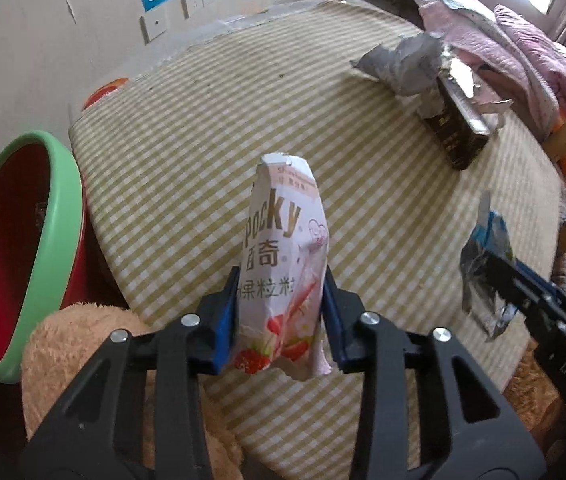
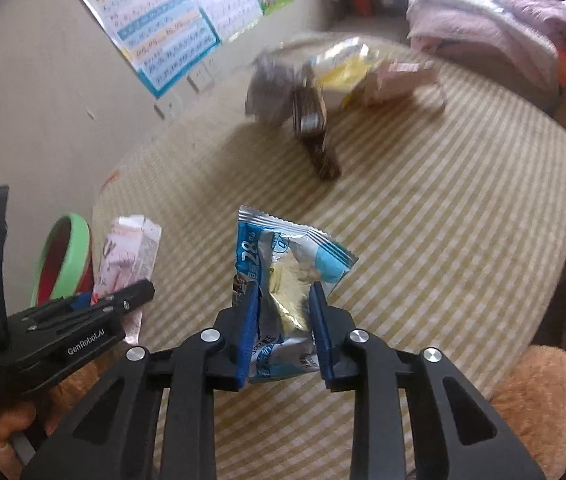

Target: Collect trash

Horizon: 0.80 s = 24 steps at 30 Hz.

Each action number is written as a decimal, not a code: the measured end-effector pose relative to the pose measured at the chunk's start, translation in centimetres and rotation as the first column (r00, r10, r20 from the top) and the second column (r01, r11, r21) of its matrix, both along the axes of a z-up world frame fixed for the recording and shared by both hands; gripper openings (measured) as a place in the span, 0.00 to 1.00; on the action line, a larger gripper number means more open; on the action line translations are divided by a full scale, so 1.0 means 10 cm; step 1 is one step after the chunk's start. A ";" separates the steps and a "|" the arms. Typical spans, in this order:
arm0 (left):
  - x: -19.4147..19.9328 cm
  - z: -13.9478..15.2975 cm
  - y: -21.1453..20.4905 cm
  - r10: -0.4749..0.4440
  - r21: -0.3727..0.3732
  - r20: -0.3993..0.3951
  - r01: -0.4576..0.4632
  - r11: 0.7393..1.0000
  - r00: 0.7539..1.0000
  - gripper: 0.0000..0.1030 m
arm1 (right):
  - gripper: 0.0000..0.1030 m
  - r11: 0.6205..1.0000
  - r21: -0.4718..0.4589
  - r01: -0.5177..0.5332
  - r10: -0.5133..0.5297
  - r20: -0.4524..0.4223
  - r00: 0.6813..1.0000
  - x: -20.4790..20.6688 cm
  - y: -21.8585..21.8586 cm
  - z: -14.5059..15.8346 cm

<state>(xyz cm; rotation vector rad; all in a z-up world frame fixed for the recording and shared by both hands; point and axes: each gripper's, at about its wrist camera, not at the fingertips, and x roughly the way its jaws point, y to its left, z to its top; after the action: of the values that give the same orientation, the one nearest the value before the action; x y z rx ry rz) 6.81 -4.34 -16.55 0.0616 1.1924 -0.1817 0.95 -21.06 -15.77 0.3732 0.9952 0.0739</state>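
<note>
My left gripper (image 1: 281, 308) is shut on a pink Pocky wrapper (image 1: 283, 248) and holds it upright above the checked tablecloth (image 1: 203, 152). My right gripper (image 2: 283, 332) is shut on a blue and silver snack wrapper (image 2: 287, 264), also held above the cloth. The right gripper with its wrapper (image 1: 483, 264) shows at the right of the left wrist view. The left gripper with the Pocky wrapper (image 2: 127, 264) shows at the left of the right wrist view. A red bin with a green rim (image 1: 23, 248) stands to the left of the table.
A dark box (image 1: 455, 128) with crumpled grey paper (image 1: 403, 64) lies at the far side, next to a yellow packet (image 2: 343, 72) and a pink box (image 2: 399, 80). A plush toy (image 1: 83, 352) is near me. Pink bedding (image 1: 523, 40) lies at the back right.
</note>
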 end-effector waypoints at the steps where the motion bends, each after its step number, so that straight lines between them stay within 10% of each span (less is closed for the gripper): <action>1: -0.02 0.04 0.04 0.001 -0.012 0.004 -0.001 1.000 1.000 0.35 | 0.24 1.000 -0.002 0.000 0.000 0.007 1.000 -0.01 0.00 0.04; 24: -0.16 0.72 0.31 0.010 -0.040 0.192 -0.003 0.999 0.981 0.36 | 0.26 0.993 -0.104 -0.064 0.080 0.156 0.984 -0.18 0.44 0.91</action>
<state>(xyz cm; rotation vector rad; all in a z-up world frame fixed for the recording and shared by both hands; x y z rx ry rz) 5.16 -1.19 -9.33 0.0394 0.9961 -0.1892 -0.89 -16.65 -6.69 0.2370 0.8496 0.1179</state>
